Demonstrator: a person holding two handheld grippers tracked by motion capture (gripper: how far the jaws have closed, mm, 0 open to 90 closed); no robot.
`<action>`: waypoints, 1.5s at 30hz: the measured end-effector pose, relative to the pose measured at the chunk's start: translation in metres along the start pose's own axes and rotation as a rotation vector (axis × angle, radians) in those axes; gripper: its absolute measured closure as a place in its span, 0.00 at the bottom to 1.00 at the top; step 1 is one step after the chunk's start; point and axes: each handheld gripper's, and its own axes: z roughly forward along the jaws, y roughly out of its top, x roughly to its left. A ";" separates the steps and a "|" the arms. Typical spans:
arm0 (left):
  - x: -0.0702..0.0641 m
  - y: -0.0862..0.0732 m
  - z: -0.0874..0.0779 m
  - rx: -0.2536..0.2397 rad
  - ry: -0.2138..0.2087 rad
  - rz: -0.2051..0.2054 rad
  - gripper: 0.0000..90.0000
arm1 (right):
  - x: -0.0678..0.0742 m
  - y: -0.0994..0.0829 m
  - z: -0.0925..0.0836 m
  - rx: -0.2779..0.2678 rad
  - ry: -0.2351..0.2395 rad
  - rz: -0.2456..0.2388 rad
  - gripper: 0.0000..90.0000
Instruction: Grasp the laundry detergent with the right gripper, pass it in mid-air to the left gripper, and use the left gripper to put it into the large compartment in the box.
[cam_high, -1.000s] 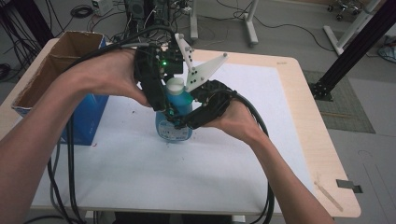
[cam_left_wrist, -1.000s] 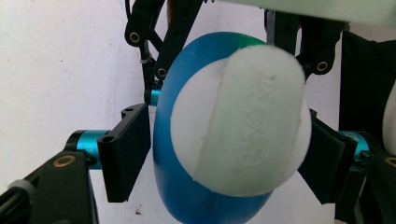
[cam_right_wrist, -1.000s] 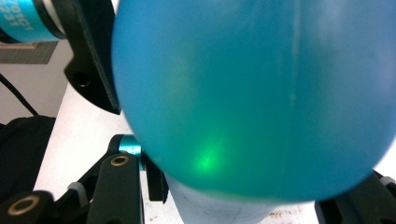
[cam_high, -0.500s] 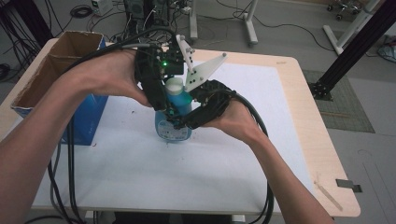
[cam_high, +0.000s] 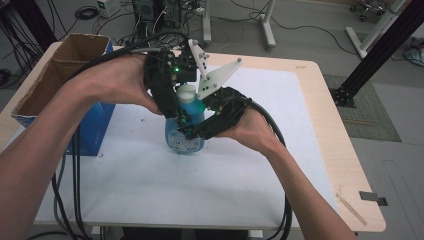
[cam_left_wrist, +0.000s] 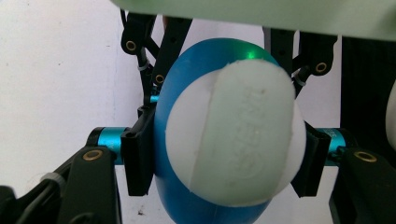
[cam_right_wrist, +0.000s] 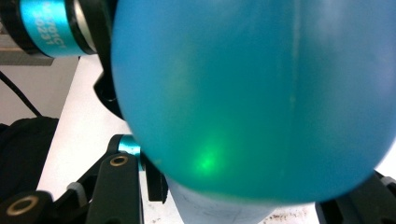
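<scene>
two grippers on one translucent blue plastic bottle with a white flip cap (cam_high: 186, 120), standing upright mid-table on the white sheet (cam_high: 150, 185). right gripper (cam_high: 200, 131) comes in from the right, clenched on the bottle's lower body. left gripper (cam_high: 176, 102) from above-left, jaws just closed, now clamping the bottle near the cap. open brown-and-blue cardboard box (cam_high: 60, 95) at far left.
</scene>
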 end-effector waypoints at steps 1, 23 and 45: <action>0.000 0.000 0.000 0.000 -0.001 -0.003 0.41 | 0.000 0.000 0.000 0.000 0.002 0.002 0.51; -0.001 -0.002 0.002 0.010 -0.005 -0.012 0.42 | 0.002 -0.002 0.004 -0.009 0.014 -0.015 0.43; -0.005 -0.004 -0.005 0.024 0.012 -0.003 0.42 | 0.004 -0.003 -0.002 -0.004 0.007 0.016 0.25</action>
